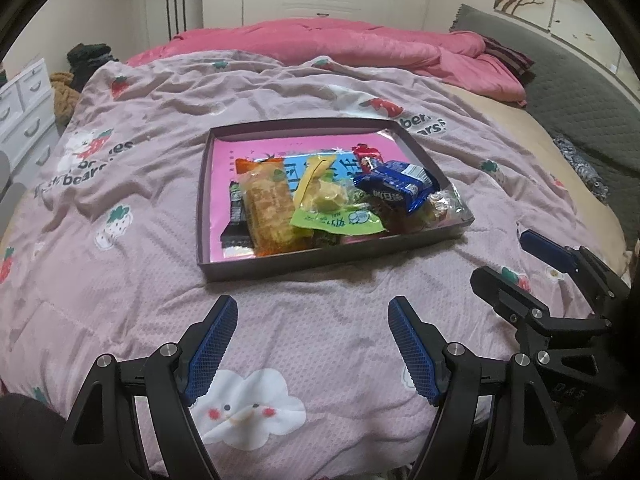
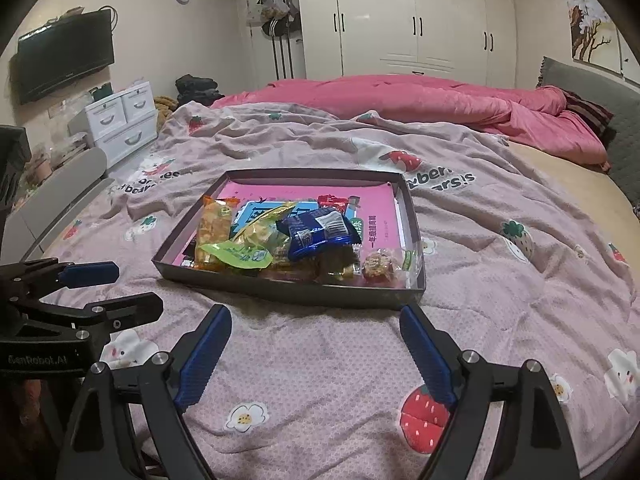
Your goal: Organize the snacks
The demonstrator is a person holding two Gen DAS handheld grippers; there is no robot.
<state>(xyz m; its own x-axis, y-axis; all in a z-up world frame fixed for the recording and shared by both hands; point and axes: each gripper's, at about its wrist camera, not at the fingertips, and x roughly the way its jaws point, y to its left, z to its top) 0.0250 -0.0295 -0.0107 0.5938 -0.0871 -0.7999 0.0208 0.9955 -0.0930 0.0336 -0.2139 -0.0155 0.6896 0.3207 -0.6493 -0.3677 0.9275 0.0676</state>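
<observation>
A shallow dark cardboard box lid with a glossy pink lining [image 1: 208,184] sits flat on the pale mauve strawberry-print quilt [image 1: 140,280] that covers the bed, and every snack I can see lies inside it, heaped toward the near edge. A long clear packet of golden crackers with an orange end [image 1: 266,208] lies lengthwise at the left of the heap. Beside it, a yellow-and-lime-green pouch [image 1: 332,216] droops across the middle, and a crinkled blue foil biscuit packet [image 1: 394,186] rides on top at the right. A small red wrapper [image 1: 366,156] sits behind them, and a clear-wrapped sweet [image 2: 378,264] lies in the near right corner. The walls of the lid keep the loose packets from sliding off on the soft bedding.

The left claw [image 1: 310,340] hangs short of the lid, its blue ribbed fingers spread wide with nothing between them. The right claw [image 2: 316,350] is likewise spread and empty, one fingertip close by the lid's near corner.

With the snacks gathered but jumbled, this could be a pile waiting to be sorted, or the collecting already finished; the scene fits either.
</observation>
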